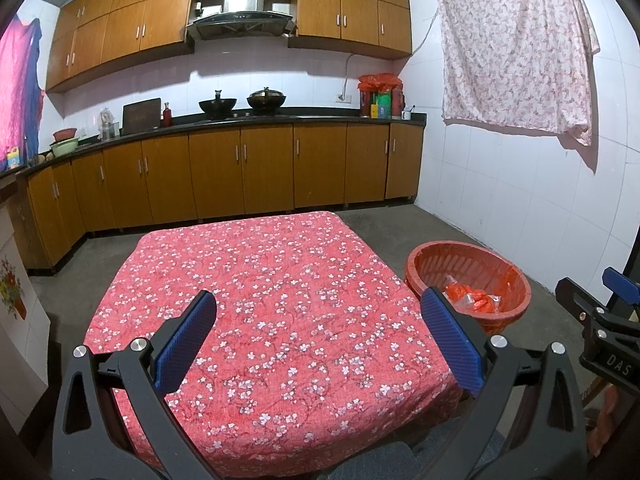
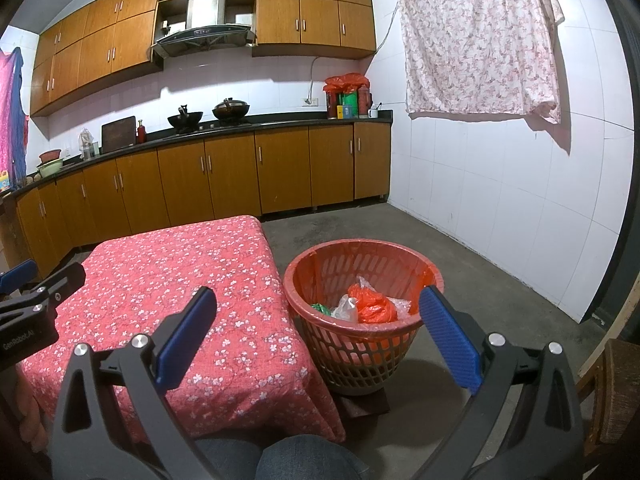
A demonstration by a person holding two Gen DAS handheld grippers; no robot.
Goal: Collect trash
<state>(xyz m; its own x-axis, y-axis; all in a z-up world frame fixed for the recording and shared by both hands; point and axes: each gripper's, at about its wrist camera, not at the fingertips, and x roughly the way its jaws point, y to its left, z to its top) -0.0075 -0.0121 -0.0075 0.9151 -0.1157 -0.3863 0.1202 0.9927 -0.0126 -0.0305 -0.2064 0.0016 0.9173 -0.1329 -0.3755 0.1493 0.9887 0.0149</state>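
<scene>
A red plastic basket (image 2: 328,268) stands on the floor right of the table; it also shows in the left wrist view (image 1: 516,276). Inside lie an orange plastic bag (image 2: 372,306), clear plastic wrappers (image 2: 347,307) and a green scrap (image 2: 320,309). The table (image 1: 280,300) wears a red flowered cloth with nothing on it. My left gripper (image 1: 320,340) is open and empty above the table's near half. My right gripper (image 2: 318,334) is open and empty, held in front of the basket and the table's right edge.
Wooden kitchen cabinets (image 1: 240,172) and a counter with woks (image 1: 218,106) line the far wall. A flowered cloth (image 1: 516,44) hangs on the white tiled right wall. A wooden chair (image 2: 612,384) stands at the right. The floor is grey concrete (image 2: 460,240).
</scene>
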